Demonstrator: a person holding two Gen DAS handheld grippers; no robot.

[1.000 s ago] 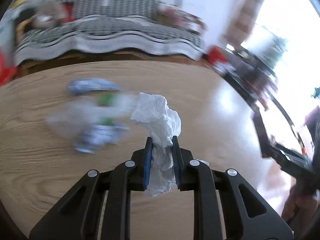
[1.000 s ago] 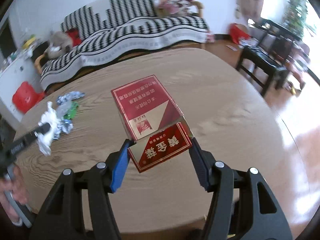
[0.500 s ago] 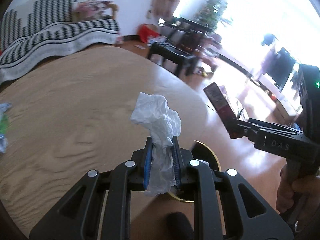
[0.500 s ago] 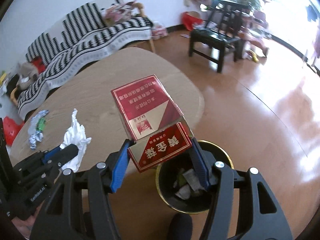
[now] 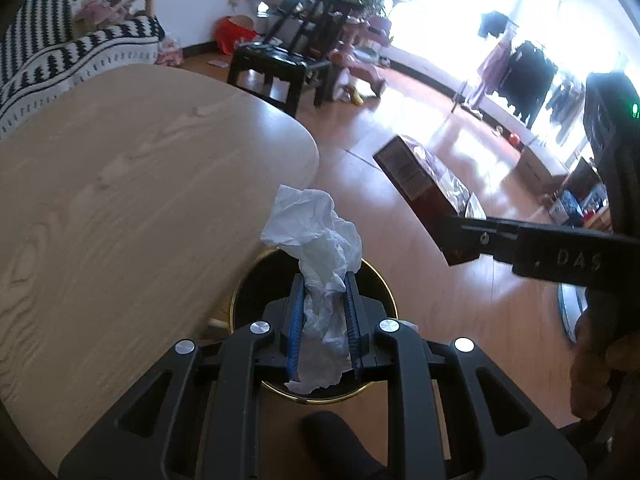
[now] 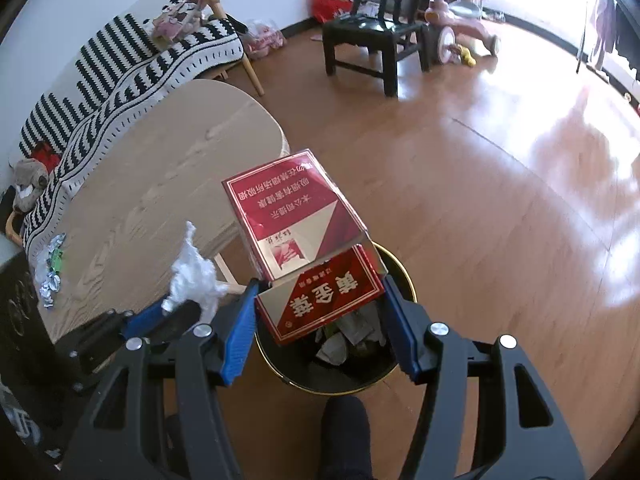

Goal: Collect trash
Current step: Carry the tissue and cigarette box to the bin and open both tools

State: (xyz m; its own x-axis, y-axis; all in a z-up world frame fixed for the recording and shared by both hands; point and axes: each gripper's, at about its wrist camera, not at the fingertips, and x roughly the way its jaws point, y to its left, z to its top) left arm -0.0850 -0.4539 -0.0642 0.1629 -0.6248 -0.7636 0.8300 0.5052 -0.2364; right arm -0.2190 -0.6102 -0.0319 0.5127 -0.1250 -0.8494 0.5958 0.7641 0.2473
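My left gripper (image 5: 323, 280) is shut on a crumpled white tissue (image 5: 316, 236) and holds it over a black bin with a gold rim (image 5: 384, 280) on the floor beside the table. My right gripper (image 6: 320, 284) is shut on a red cigarette carton (image 6: 292, 220) with its flap open, held over the same bin (image 6: 392, 368), which has paper scraps inside. The carton (image 5: 416, 184) and right gripper show at the right of the left wrist view. The tissue (image 6: 192, 272) and left gripper show at the left of the right wrist view.
A rounded wooden table (image 5: 120, 184) lies to the left; several crumpled wrappers (image 6: 50, 268) sit at its far end. A striped sofa (image 6: 132, 64), a black chair (image 6: 372, 36) and a pink toy trike (image 6: 460, 28) stand farther off. A dark foot (image 6: 344, 428) is by the bin.
Both grippers have swung from above the table to over the bin at its edge, each still holding its item. The wrappers on the table have dropped out of the left view.
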